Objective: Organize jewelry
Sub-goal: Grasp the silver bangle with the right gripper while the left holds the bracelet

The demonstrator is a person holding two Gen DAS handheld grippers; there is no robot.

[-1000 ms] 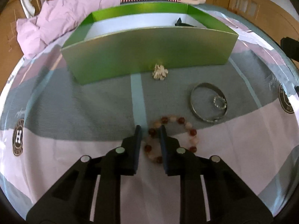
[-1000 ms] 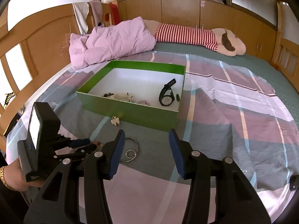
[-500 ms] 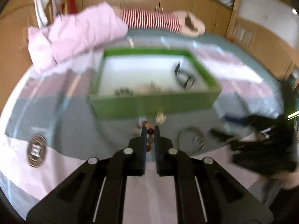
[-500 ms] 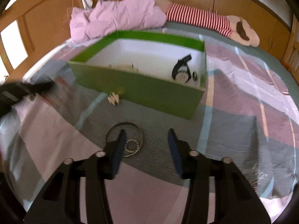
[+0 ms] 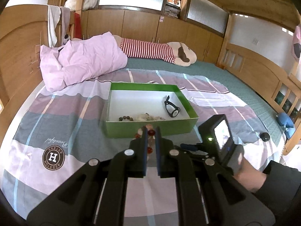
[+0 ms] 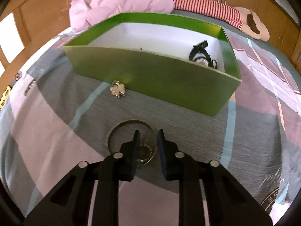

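My left gripper (image 5: 150, 130) is shut on a bead bracelet (image 5: 150, 132) of red and pale beads and holds it raised in front of the green box (image 5: 131, 131). The box holds a black watch (image 5: 172, 108) and several small pieces (image 5: 143, 117). My right gripper (image 6: 147, 134) is open and low over a silver bangle (image 6: 120, 127) on the bedsheet, with a small ring (image 6: 144, 153) between its fingers. A silver clover brooch (image 6: 118, 90) lies by the box's front wall (image 6: 150, 75). The watch (image 6: 200, 54) also shows in the right wrist view.
A pink quilt (image 5: 80, 60) and a striped plush toy (image 5: 160, 51) lie at the back of the bed. Wooden bed rails (image 5: 263, 79) run along the right. The right gripper's body and the hand holding it (image 5: 222, 141) sit right of my left gripper.
My left gripper shut on the bead bracelet and lifted it off the sheet. My right gripper came down toward the bangle and its jaws narrowed around the ring.
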